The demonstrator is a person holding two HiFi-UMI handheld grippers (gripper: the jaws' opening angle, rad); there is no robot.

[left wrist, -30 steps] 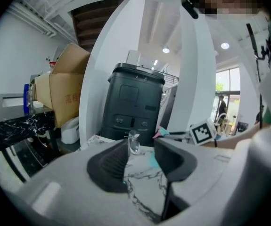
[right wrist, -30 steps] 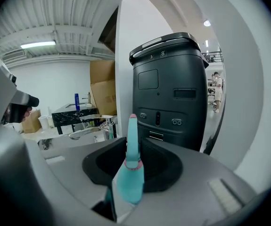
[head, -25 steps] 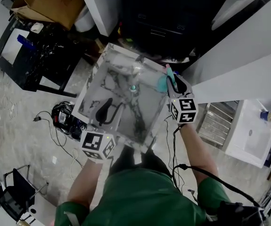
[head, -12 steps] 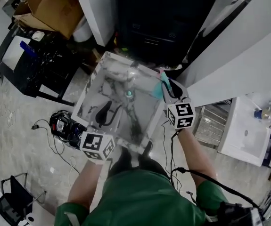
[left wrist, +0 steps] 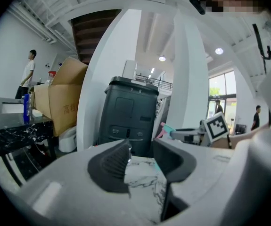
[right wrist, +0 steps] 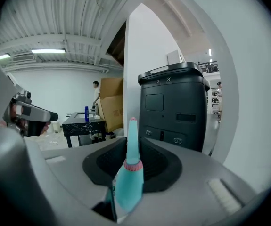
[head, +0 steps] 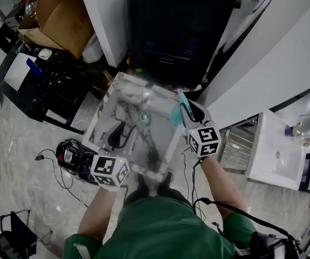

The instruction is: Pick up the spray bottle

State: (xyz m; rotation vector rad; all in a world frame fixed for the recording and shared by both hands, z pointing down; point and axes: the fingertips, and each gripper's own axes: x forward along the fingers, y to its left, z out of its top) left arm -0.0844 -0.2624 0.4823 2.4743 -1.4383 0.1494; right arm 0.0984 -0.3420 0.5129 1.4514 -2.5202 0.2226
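The left gripper [head: 121,134] hangs over the near-left part of the marble tabletop [head: 117,99]. Its jaws stand wide apart with nothing between them; its own view shows only the veined marble past the fingertips. A small teal object [head: 144,117], too small to identify, lies on the marble ahead and to the right of this gripper. Far off to its left are a black side table [head: 47,88] and a cardboard box [head: 57,9]. Straight ahead, beyond the marble, stands a dark cabinet [head: 171,26].

The right gripper [head: 191,112] is at the tabletop's right edge. Its jaws are partly closed and clamped on the teal spray bottle [right wrist: 128,182]. The bottle sits upright between the pads. Its pink collar and slim tip rise above the fingertips. In the head view the bottle's teal body shows just left of the jaws, over the table's rim. I cannot tell how high above the marble it is.

Compared with a second ago, the tabletop fills less of the head view and more of the dark cabinet's front shows beyond it. Both grippers keep the same places relative to the table. The bottle is in the right jaws in both frames, and the left jaws are empty in both.
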